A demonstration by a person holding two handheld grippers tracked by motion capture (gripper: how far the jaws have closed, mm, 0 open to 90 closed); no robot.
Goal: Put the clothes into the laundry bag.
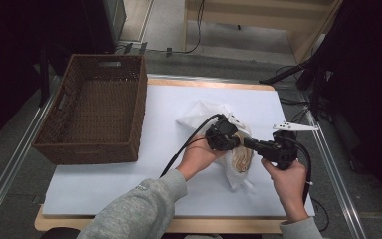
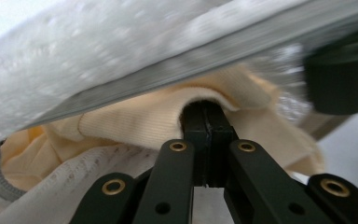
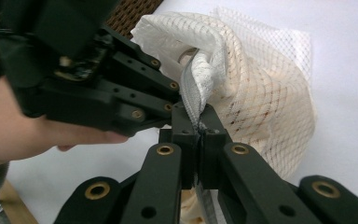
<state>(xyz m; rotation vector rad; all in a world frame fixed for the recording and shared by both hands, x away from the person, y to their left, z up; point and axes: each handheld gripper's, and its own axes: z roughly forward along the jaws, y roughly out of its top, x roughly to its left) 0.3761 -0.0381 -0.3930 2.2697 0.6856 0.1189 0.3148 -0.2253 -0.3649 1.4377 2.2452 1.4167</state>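
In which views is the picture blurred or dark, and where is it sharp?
Left gripper view: the white mesh laundry bag and its grey zipper band are smeared and out of focus, while the cream cloth at the shut jaws is fairly sharp. Right gripper view: the mesh is crisp and evenly lit. High view: the white table sheet is bright, the room around it dark.

White mesh bag (image 1: 234, 149), cream cloth (image 2: 135, 119) inside, on table

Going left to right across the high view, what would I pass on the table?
Wicker basket → left tongs, gripping cream cloth inside the white mesh bag → right tongs, pinched on the bag's zipper edge.
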